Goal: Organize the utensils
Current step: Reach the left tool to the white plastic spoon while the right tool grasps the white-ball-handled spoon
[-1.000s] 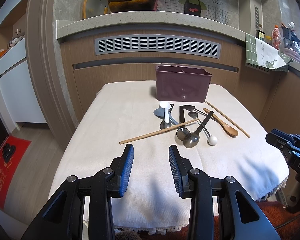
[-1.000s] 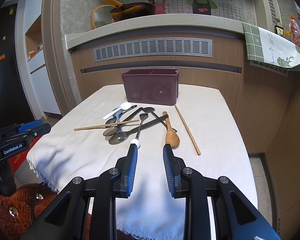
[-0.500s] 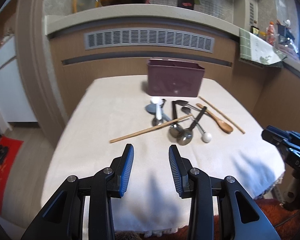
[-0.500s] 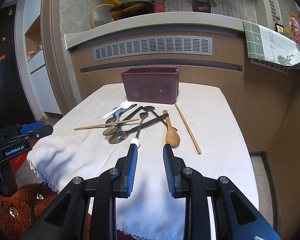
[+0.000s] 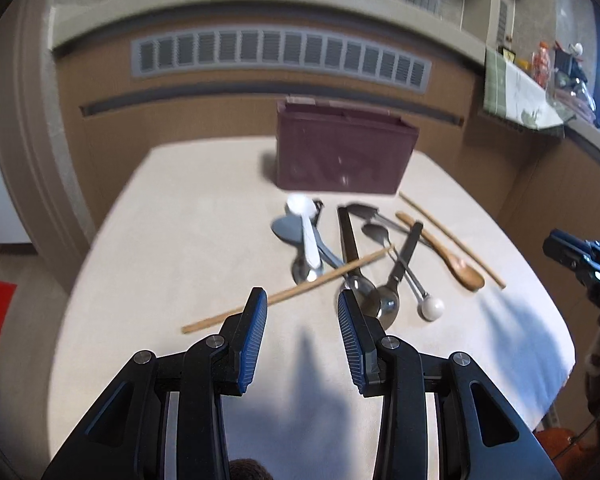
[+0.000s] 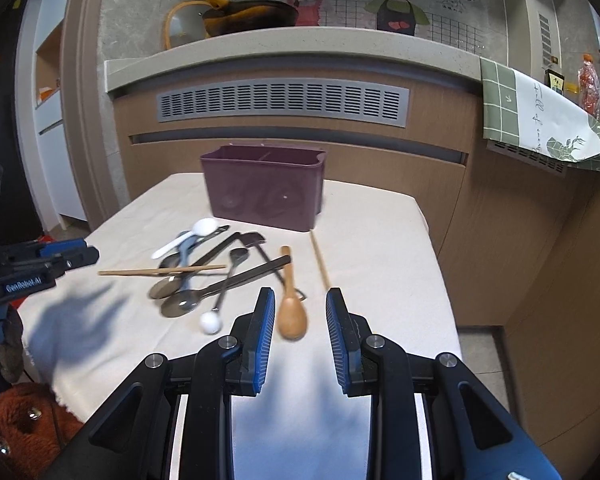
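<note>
Two tools are out in front of us, and both hold nothing. Our left tool [image 5: 302, 312] has its blue pads spread wide, up over the near part of the surface [image 5: 172, 216]. At 12 o'clock from it, a chopstick [image 5: 288, 292] lies slanted across the pile of utensils. At 1 o'clock, just past the right pad, sit two metal spoons [image 5: 386, 306] with their bowls side by side. Next to them is a thin spoon with a white ball end [image 5: 432, 307]. Farther off at 12 o'clock lies a white spoon [image 5: 306, 228] on top of a gray one.

Our right tool [image 6: 300, 308] is spread open too. The wooden spoon [image 6: 293, 312] has its bowl between the two pad tips, but we cannot tell if they touch it. At 1 o'clock a second chopstick [image 6: 320, 260] lies by itself, pointing at the box. At 10 o'clock is the heap of metal spoons.

At 12 o'clock, at the far end of the surface, stands the dark purple box [image 6: 264, 190]. We see a wall inside that splits it in two parts. A white cloth covers the surface.
</note>
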`<state>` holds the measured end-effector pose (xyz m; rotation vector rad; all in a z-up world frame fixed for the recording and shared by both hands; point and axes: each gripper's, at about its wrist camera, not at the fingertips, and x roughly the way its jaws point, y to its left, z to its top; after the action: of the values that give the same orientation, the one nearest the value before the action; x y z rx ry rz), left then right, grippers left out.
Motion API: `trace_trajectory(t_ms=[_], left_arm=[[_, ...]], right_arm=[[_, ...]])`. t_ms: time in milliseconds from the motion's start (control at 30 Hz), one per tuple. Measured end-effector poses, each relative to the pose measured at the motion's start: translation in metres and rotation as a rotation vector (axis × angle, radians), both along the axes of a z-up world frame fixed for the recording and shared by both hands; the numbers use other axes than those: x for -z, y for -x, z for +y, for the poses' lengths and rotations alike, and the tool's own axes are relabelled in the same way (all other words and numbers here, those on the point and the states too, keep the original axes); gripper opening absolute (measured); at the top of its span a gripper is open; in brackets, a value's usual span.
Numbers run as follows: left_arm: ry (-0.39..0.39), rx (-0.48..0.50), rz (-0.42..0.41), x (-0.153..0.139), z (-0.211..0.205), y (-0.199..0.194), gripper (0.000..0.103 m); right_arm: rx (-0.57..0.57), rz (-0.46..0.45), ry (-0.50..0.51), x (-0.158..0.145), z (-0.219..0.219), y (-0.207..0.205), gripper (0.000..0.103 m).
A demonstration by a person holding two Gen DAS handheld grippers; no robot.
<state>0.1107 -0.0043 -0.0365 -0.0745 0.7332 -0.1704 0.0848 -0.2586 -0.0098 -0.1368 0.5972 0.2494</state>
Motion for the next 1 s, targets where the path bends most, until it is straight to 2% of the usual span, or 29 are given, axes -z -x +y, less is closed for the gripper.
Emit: trace_trajectory(t_ms=[100,167,400,567,800,900,1000], left_arm=[[0.013,-0.012,0.005,0.003,-0.001,-0.009,0.038],[0.009,-0.057,-0.004,0.001,0.004,-0.013,0.038],[0.062,-0.217,-0.116,-0.021,0.045,-0.007,0.038],[0.098,-0.223,-0.13,-0.014,0.058,-0.004,0.038],[0.115,-0.211,-0.073,0.003,0.051,-0.011,0.038],[0.107,-0.193,-0.061,0.006,0.042,-0.016,0.038],[0.085,-0.166,-0.046,0.007,0.032,-0.026,0.038]], right_arm=[[0.011,0.026,0.004,0.003,-0.006,-0.017,0.025],[-0.008,0.059,-0.009,0.005,-0.005,-0.029,0.025],[-0.222,0.215,-0.083,0.03,0.038,-0.054,0.026],[-0.281,0.297,-0.021,0.06,0.073,-0.053,0.025],[-0.235,0.344,0.033,0.079,0.087,-0.068,0.025],[-0.24,0.301,0.094,0.078,0.094,-0.064,0.02],[-0.235,0.222,0.105,0.069,0.089,-0.06,0.02]])
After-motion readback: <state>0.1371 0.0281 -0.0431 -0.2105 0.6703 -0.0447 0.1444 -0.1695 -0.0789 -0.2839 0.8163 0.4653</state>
